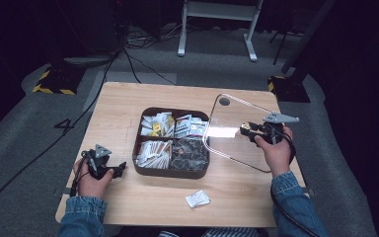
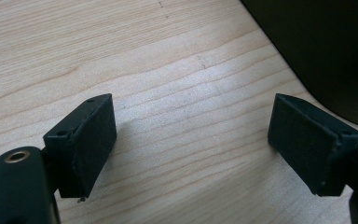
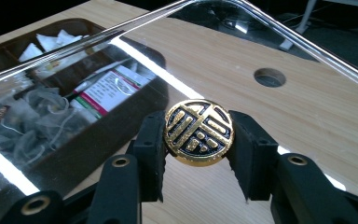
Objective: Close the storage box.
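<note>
A dark, square box (image 1: 170, 173) with several compartments of tea bags and sachets sits mid-table. Its clear lid (image 1: 232, 140) is raised and tilted to the right of the box. My right gripper (image 1: 247, 130) is shut on the lid's round gold knob (image 1: 250, 128). In the right gripper view the black pads (image 3: 151, 144) press both sides of the knob (image 3: 198, 132), with the clear lid (image 3: 65, 56) stretching away over the box (image 3: 98, 135). My left gripper (image 1: 120, 169) rests low at the table's left, just left of the box. Its jaws (image 2: 191, 135) stand open over bare wood, with the box's dark wall (image 2: 326, 51) at the upper right.
A small white sachet (image 1: 197, 198) lies near the table's front edge. A round cable hole (image 1: 224, 101) is in the tabletop behind the lid. Cables and a white stand's legs (image 1: 217, 29) are on the floor beyond the table.
</note>
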